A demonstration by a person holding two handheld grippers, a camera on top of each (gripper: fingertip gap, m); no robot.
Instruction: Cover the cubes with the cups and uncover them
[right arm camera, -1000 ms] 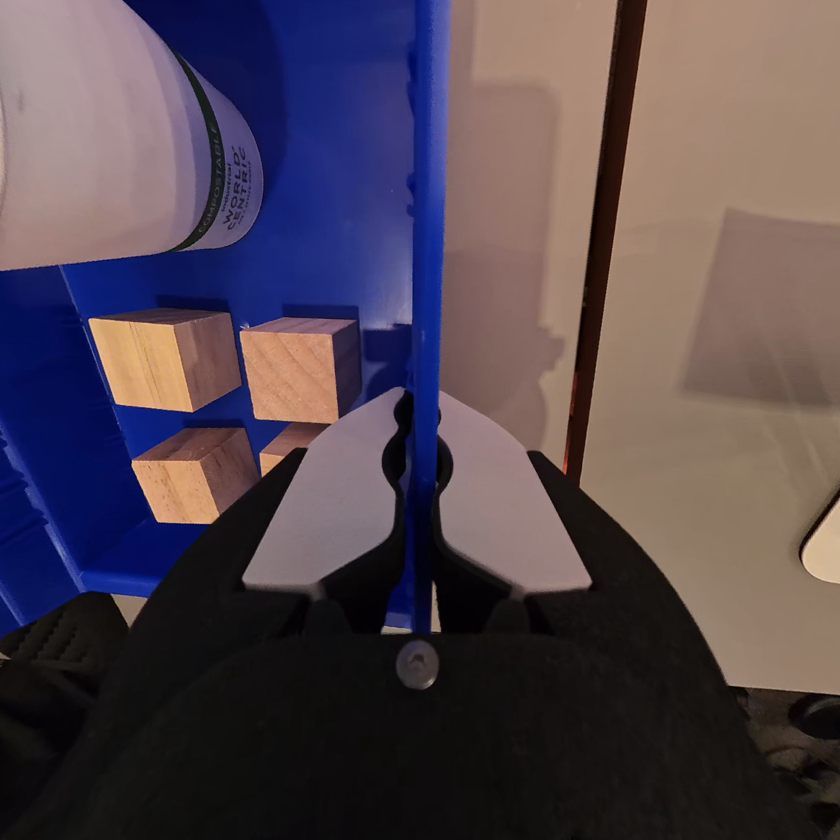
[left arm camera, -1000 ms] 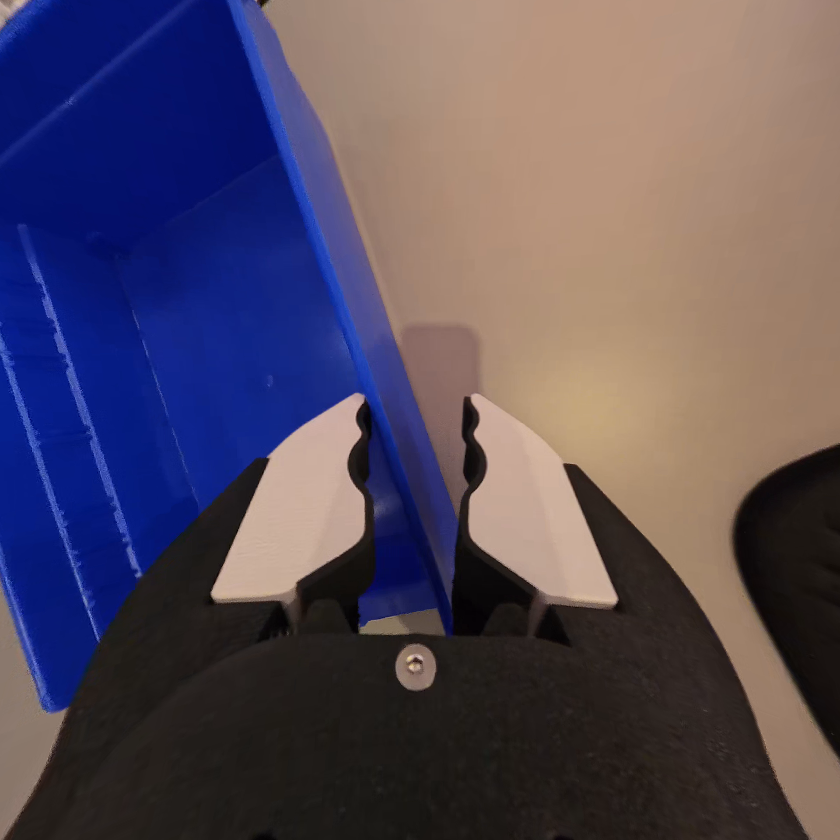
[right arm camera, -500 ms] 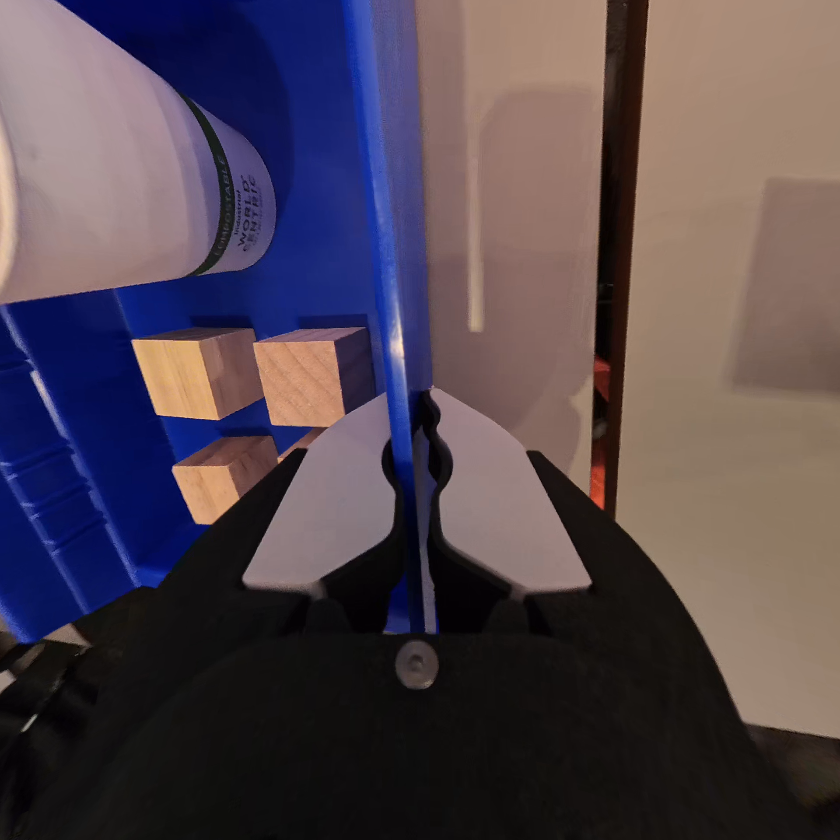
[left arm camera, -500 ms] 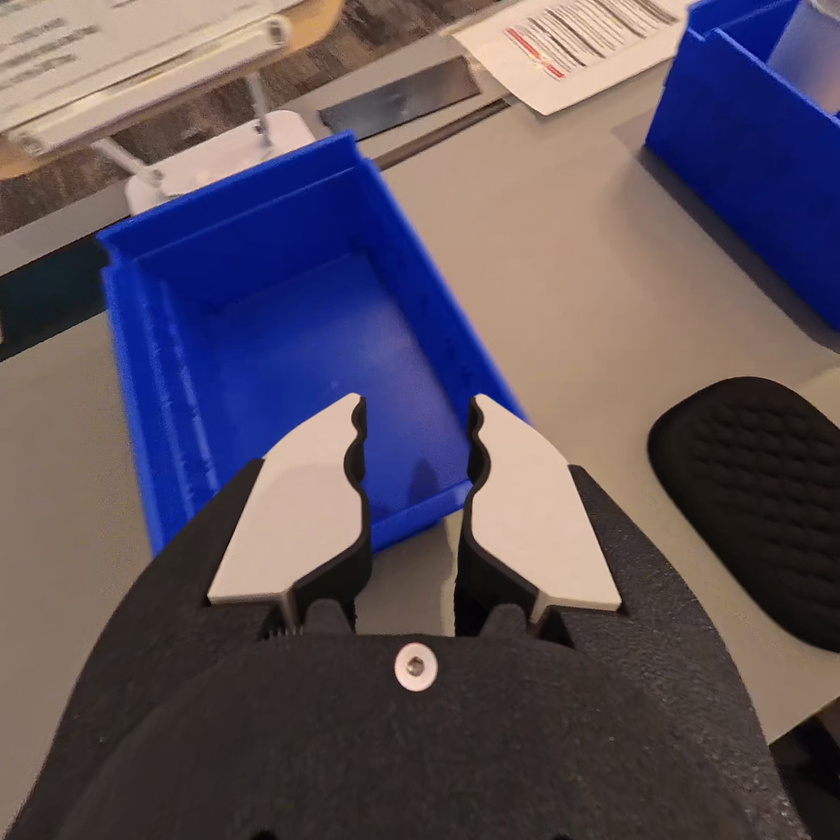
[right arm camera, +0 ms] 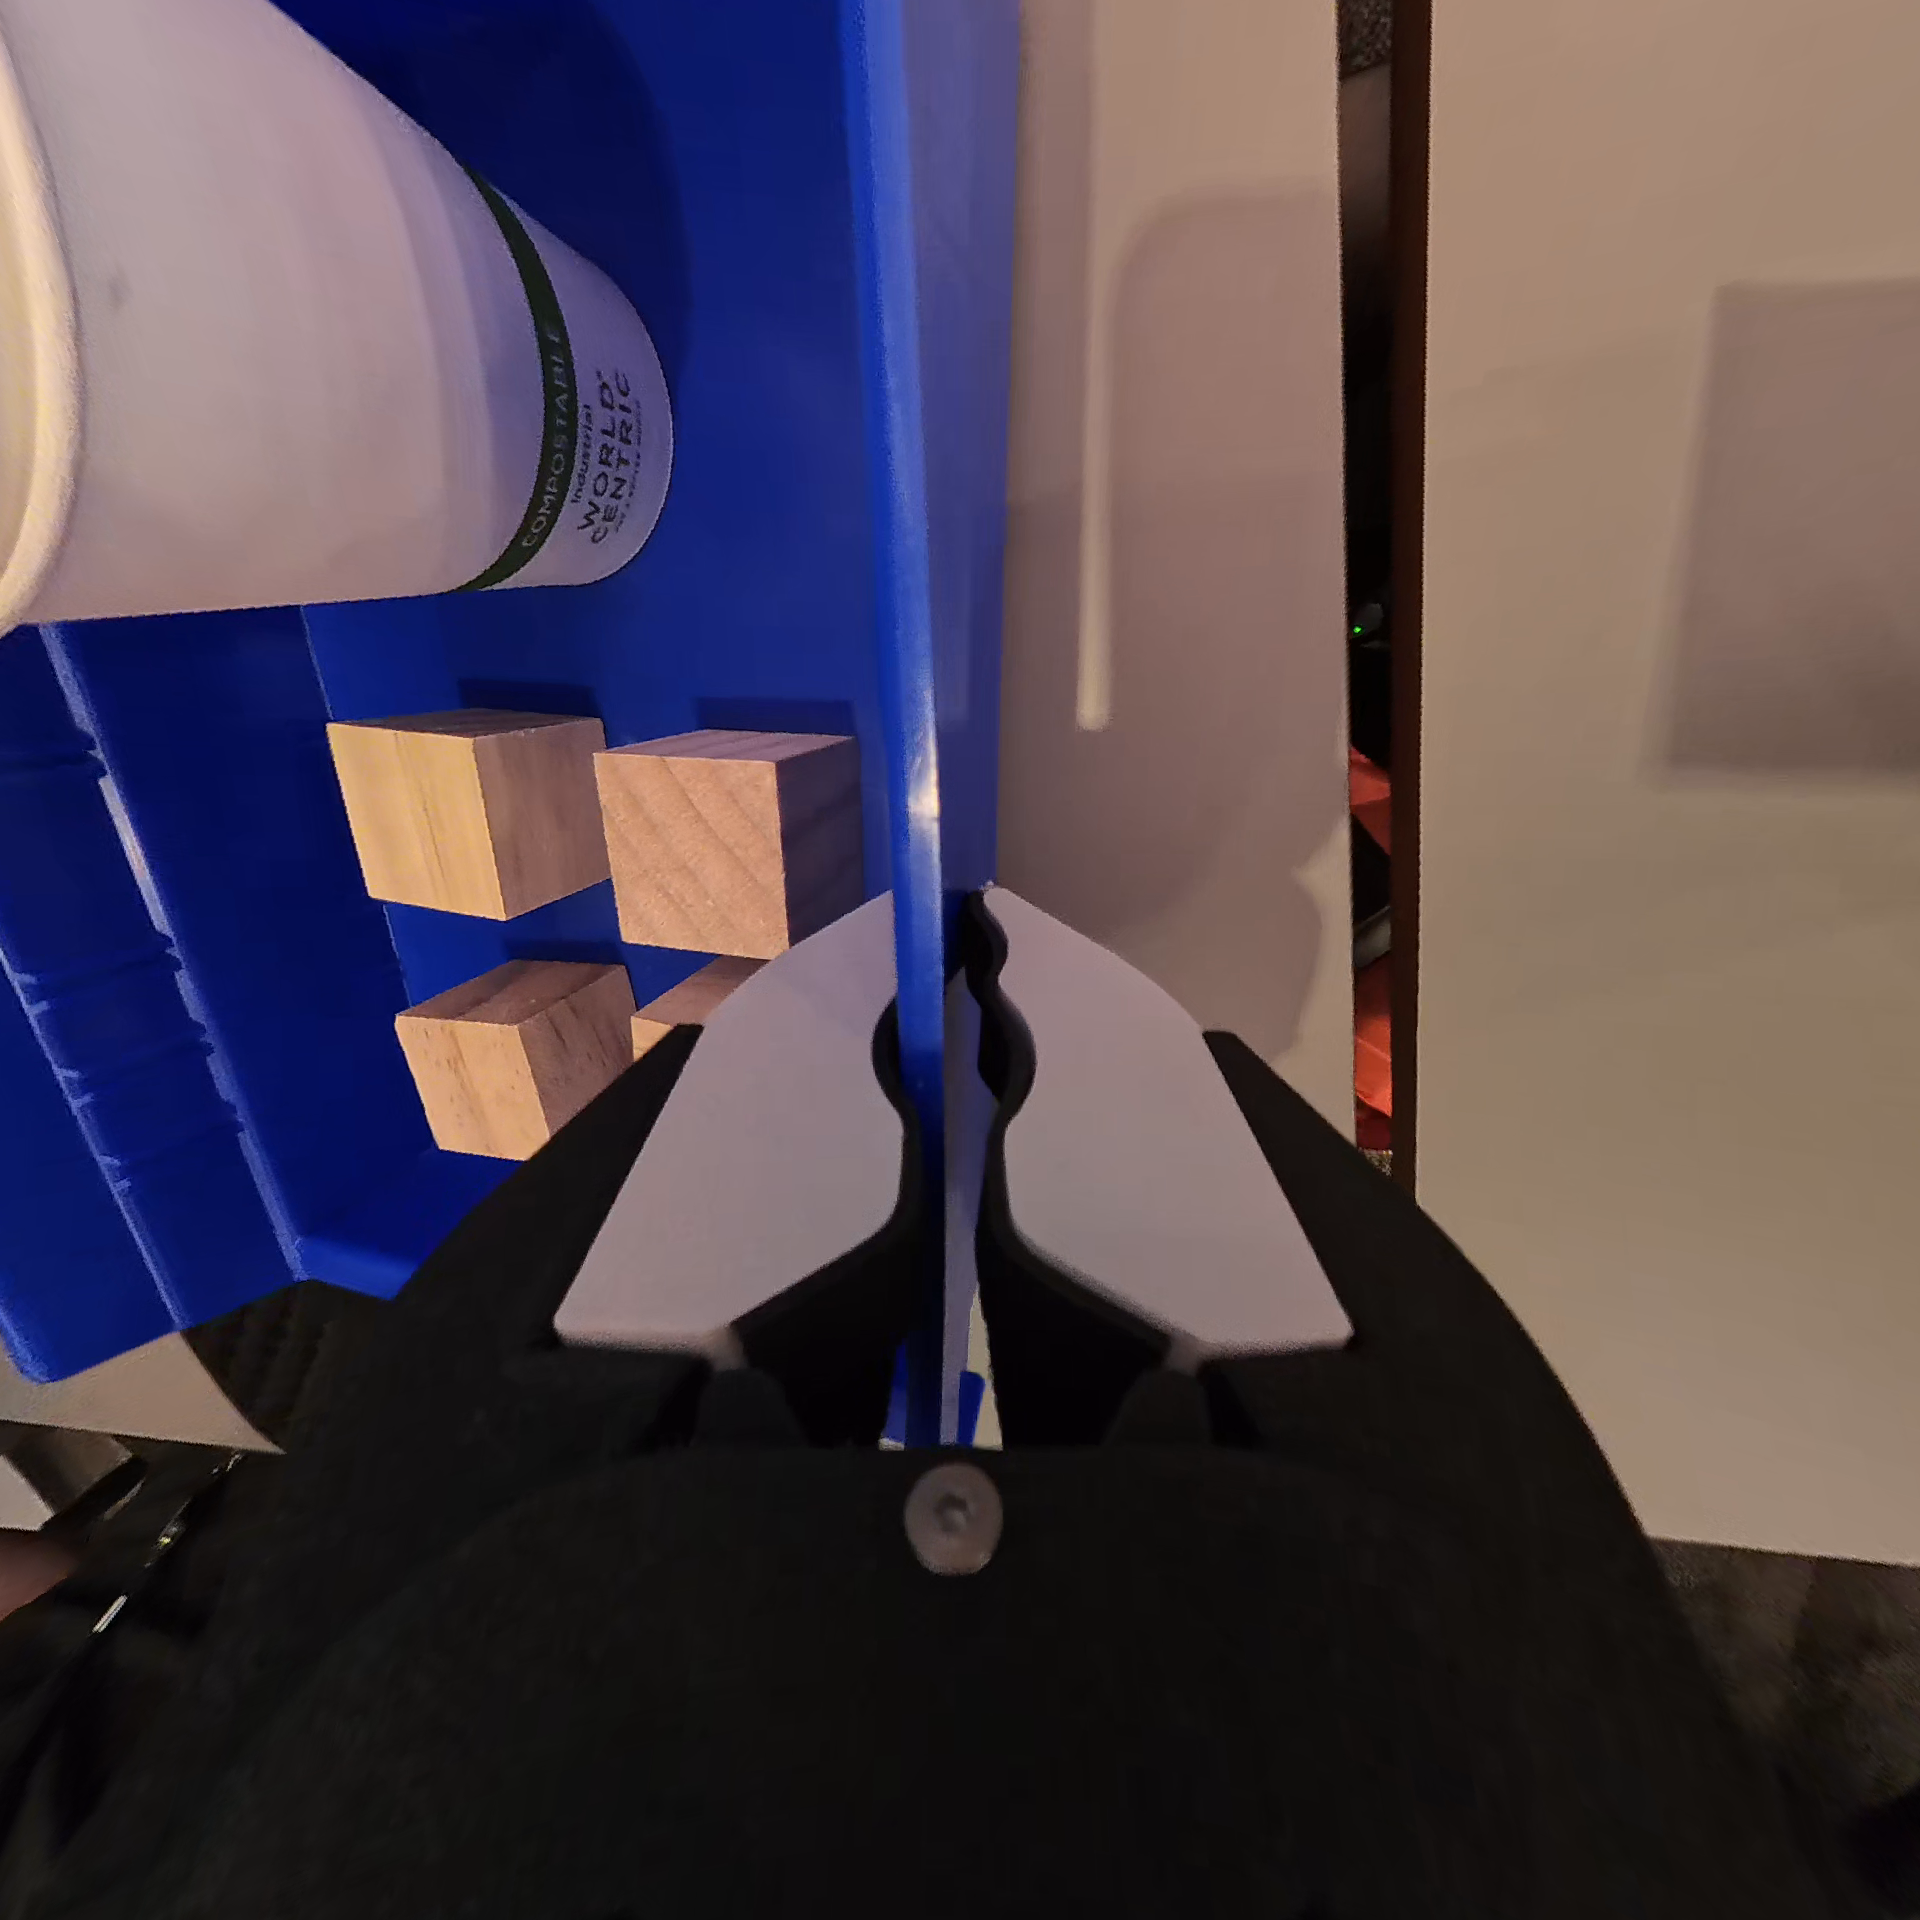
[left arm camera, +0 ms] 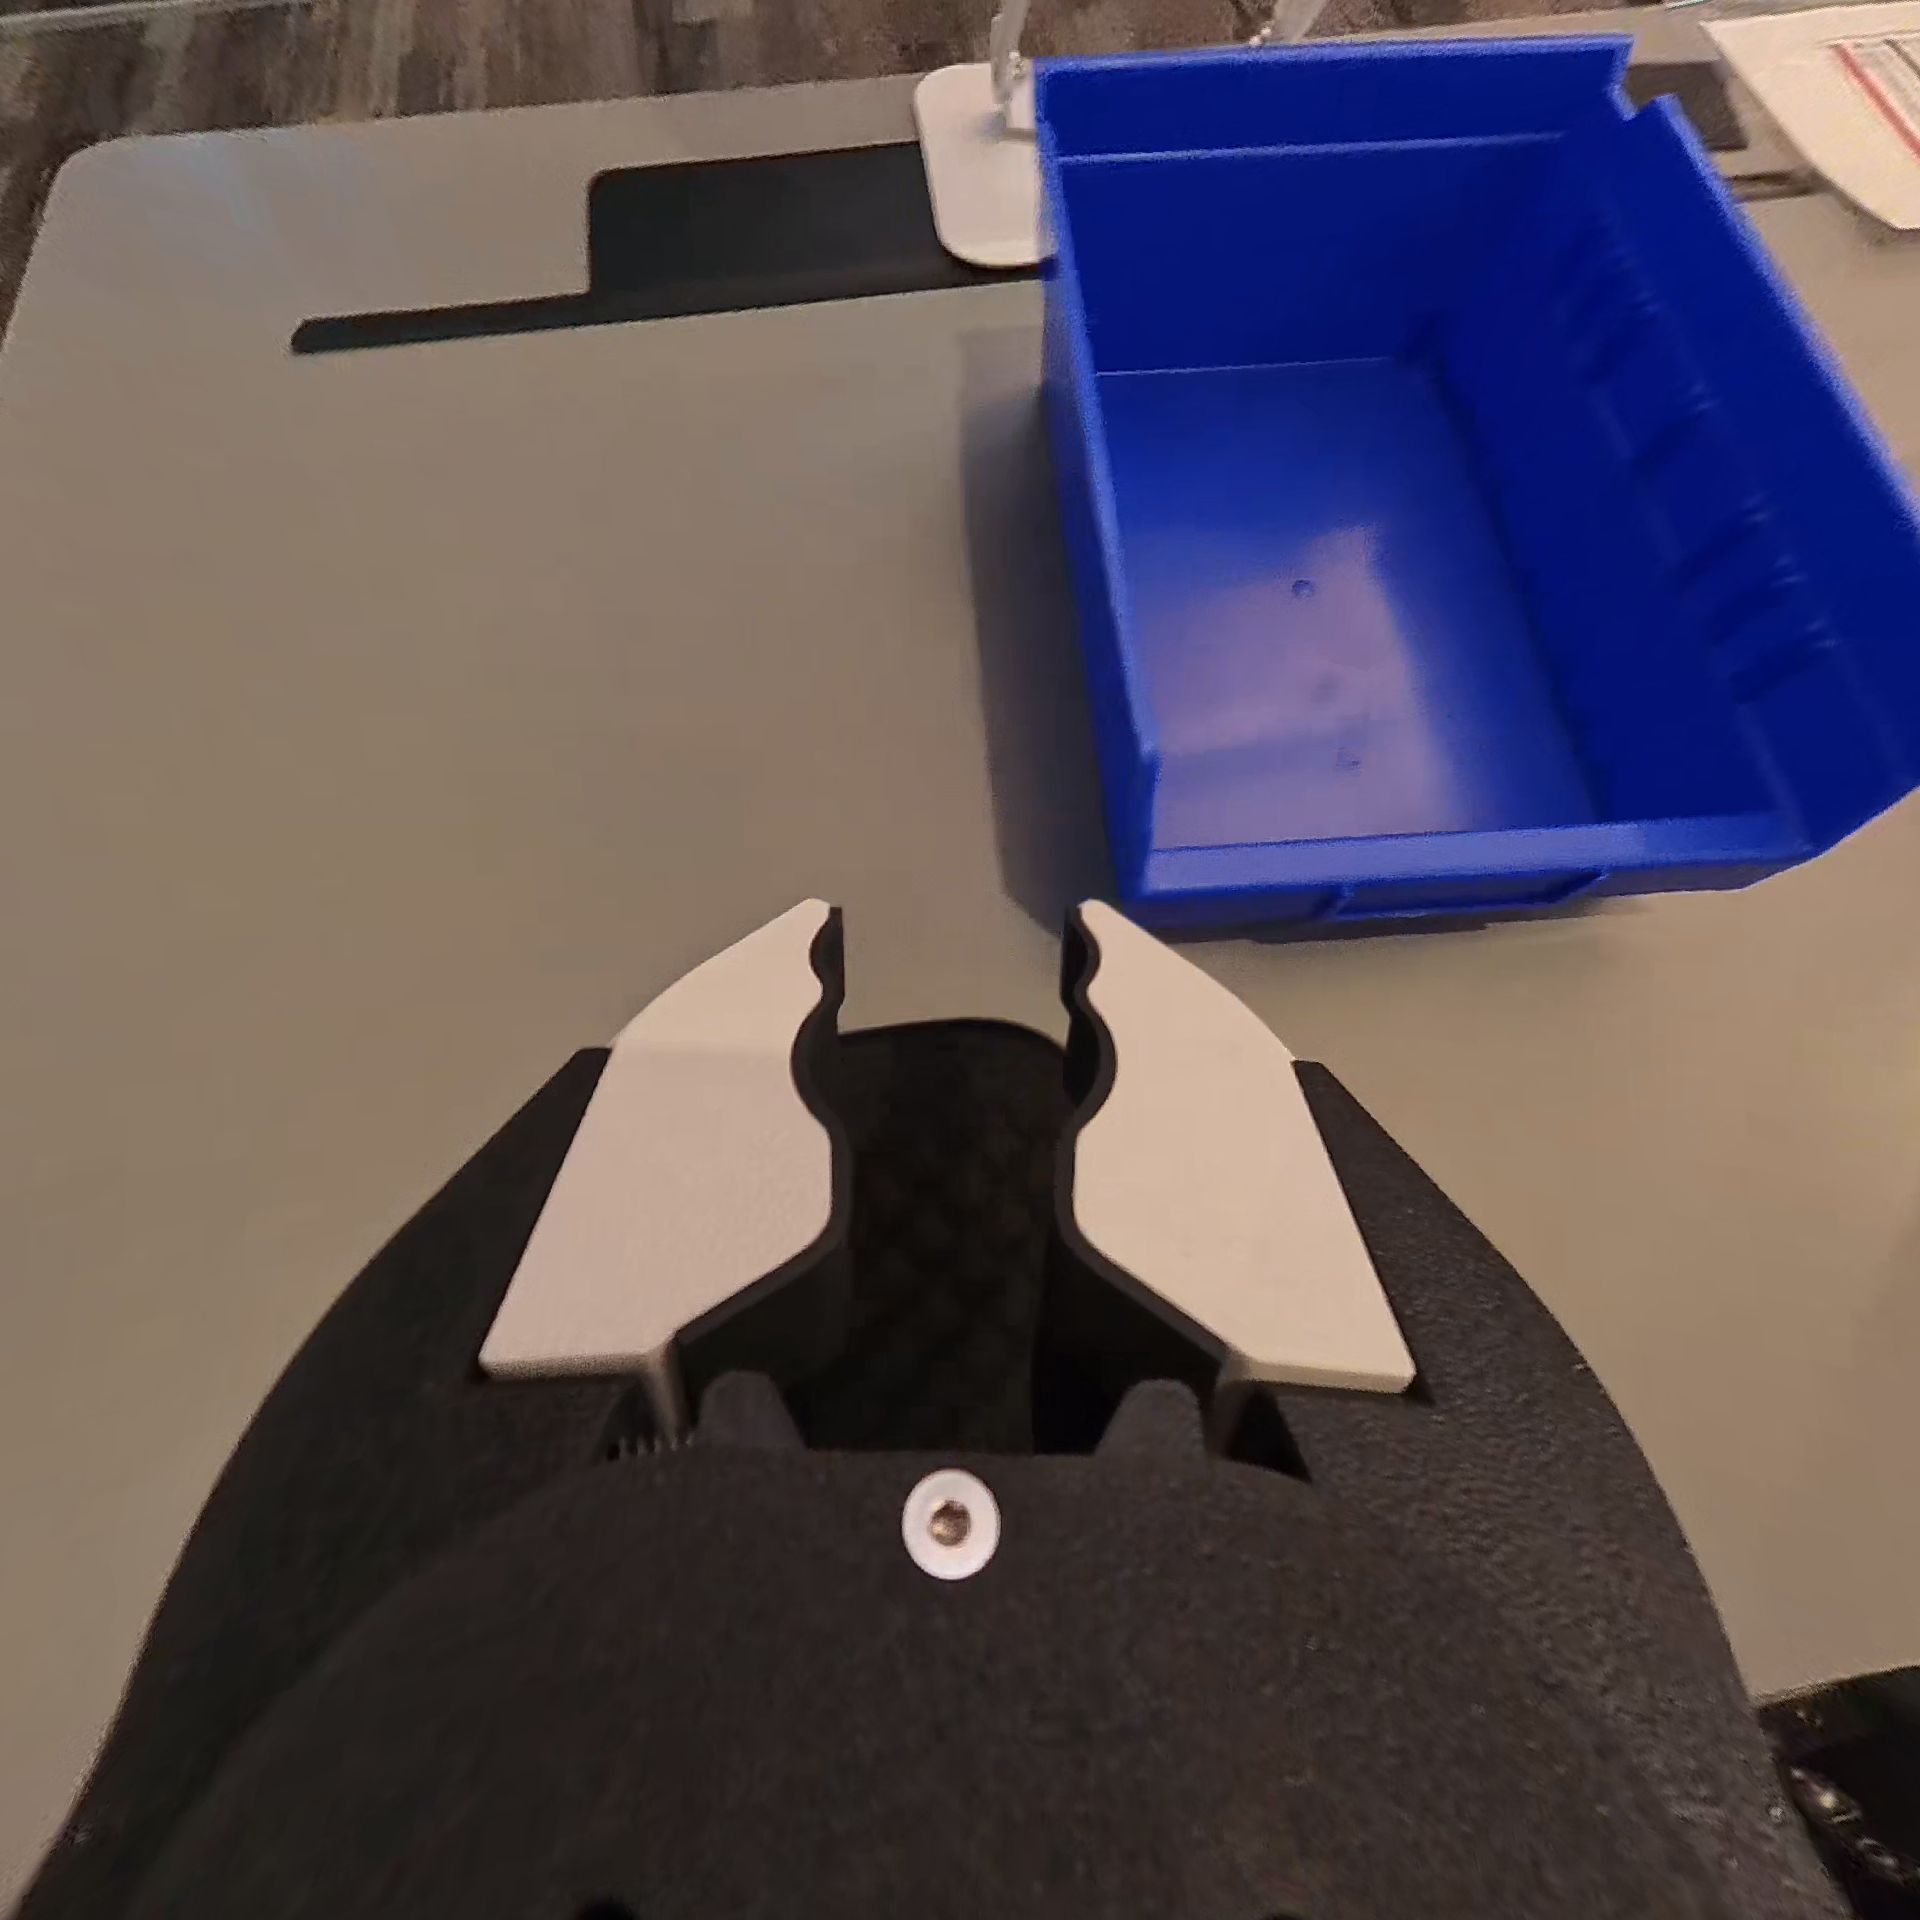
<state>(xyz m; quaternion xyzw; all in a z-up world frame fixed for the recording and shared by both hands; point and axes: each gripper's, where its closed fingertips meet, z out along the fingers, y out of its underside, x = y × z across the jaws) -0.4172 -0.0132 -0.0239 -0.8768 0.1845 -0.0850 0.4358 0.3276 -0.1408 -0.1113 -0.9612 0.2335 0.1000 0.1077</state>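
1. The left claw (left arm camera: pixel 951 940) hangs with its pale fingers apart and nothing between them, above the grey bench (left arm camera: pixel 520 623).
2. Ahead and to the right of the left claw stands an open-topped rectangular blue plastic bin (left arm camera: pixel 1091 520); nothing lies in it.
3. The right claw (right arm camera: pixel 940 914) is clamped on the thin side wall of a second blue plastic bin (right arm camera: pixel 914 416), one finger inside and one outside.
4. Left of the right claw, inside this bin, lie four pale wooden cubes (right arm camera: pixel 473 810); the nearest is partly hidden behind the left finger.
5. Farther ahead and to the left in the same bin is a stack of white paper cups (right arm camera: pixel 291 364) with a dark green band near the base.
6. Handling, as judged: the cubes are stiff, light and flat-faced, best pinched across two opposite faces.
7. The cups are light and thin-walled and likely to crush; grip gently across the wall near the stiffer base, and expect nested cups to cling.
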